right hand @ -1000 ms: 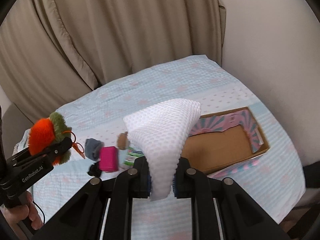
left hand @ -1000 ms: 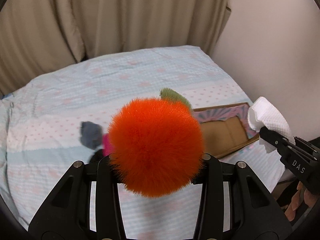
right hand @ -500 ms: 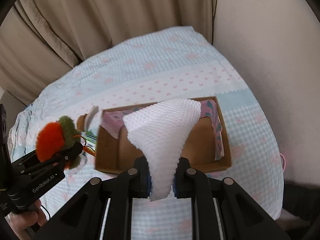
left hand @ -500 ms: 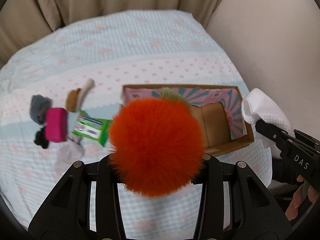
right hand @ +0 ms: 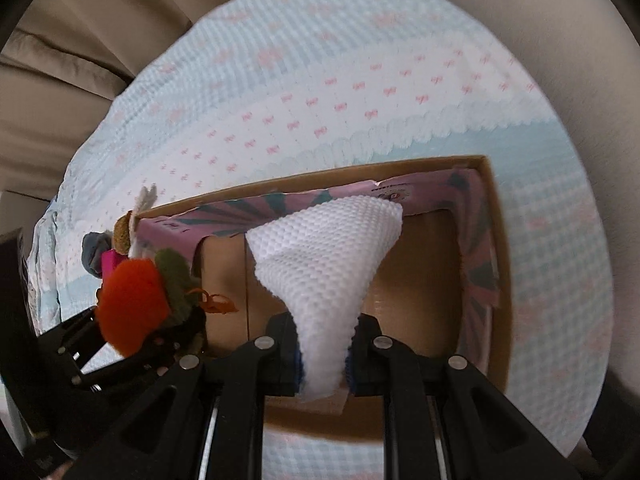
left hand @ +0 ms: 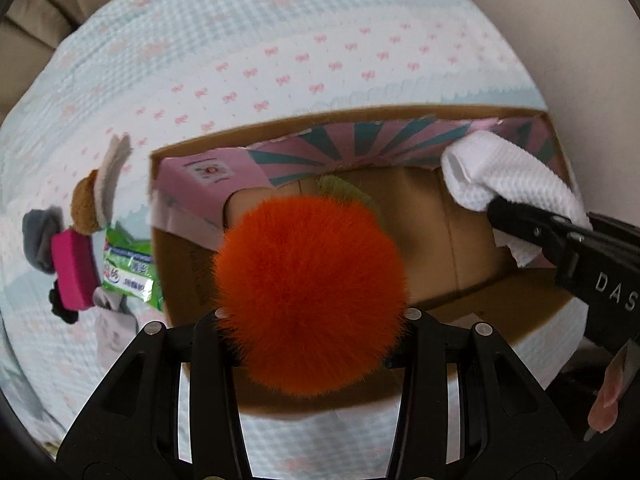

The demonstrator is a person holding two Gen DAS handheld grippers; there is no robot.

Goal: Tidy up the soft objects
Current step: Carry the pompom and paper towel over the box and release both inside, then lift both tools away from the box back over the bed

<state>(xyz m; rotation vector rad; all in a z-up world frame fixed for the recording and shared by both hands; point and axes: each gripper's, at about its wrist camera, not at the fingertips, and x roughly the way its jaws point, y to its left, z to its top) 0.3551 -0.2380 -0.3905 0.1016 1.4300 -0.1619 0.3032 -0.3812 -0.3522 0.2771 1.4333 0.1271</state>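
My left gripper (left hand: 312, 316) is shut on a fluffy orange pom-pom (left hand: 310, 292) with a green tuft, held above the left part of an open cardboard box (left hand: 472, 280). It also shows in the right wrist view (right hand: 132, 304). My right gripper (right hand: 324, 354) is shut on a white waffle cloth (right hand: 324, 252), held over the middle of the box (right hand: 416, 280). The cloth also shows in the left wrist view (left hand: 508, 176). The box has pink and teal flaps and lies on the bed.
Left of the box lie a green wipes packet (left hand: 130, 276), a pink block (left hand: 74, 276), a grey sock (left hand: 38, 240), a brown and cream soft piece (left hand: 94, 196) and a small black item (left hand: 60, 308). Beige curtains (right hand: 72, 40) hang behind the bed.
Both grippers have moved forward and tipped down over the box, which now fills the views. Each still holds its object.
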